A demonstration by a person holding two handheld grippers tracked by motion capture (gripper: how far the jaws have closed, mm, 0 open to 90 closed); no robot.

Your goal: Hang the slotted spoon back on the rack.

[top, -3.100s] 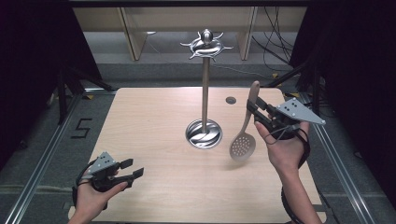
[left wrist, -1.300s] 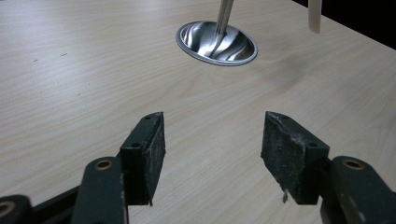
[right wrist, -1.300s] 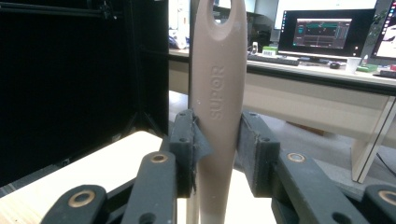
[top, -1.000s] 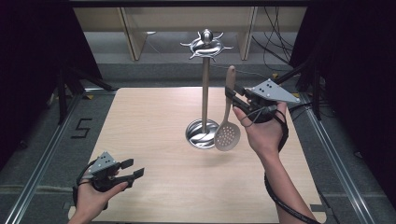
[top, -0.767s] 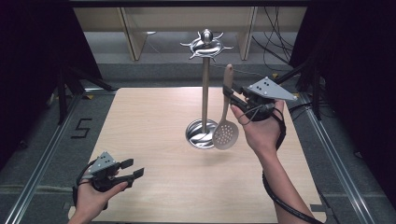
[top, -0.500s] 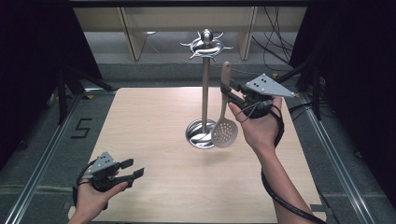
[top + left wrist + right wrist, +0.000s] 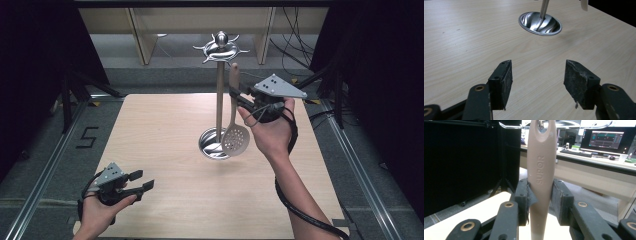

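The right gripper (image 7: 239,100) is raised above the far right part of the wooden counter (image 7: 165,135), its fingers (image 7: 560,197) clamped on the handle of a beige slotted spoon (image 7: 234,120). The spoon hangs upright, its perforated bowl low over the round steel base of the utensil stand (image 7: 219,95) and its handle end reaching up near the stand's hooked top. In the right gripper view the handle (image 7: 541,175) bears the raised word SUPOR, and its eyelet sits just below a hook. The left gripper (image 7: 141,181) rests low at the near left corner of the counter, its fingers (image 7: 501,82) spread wide and holding nothing, pointing toward the stand base (image 7: 539,20).
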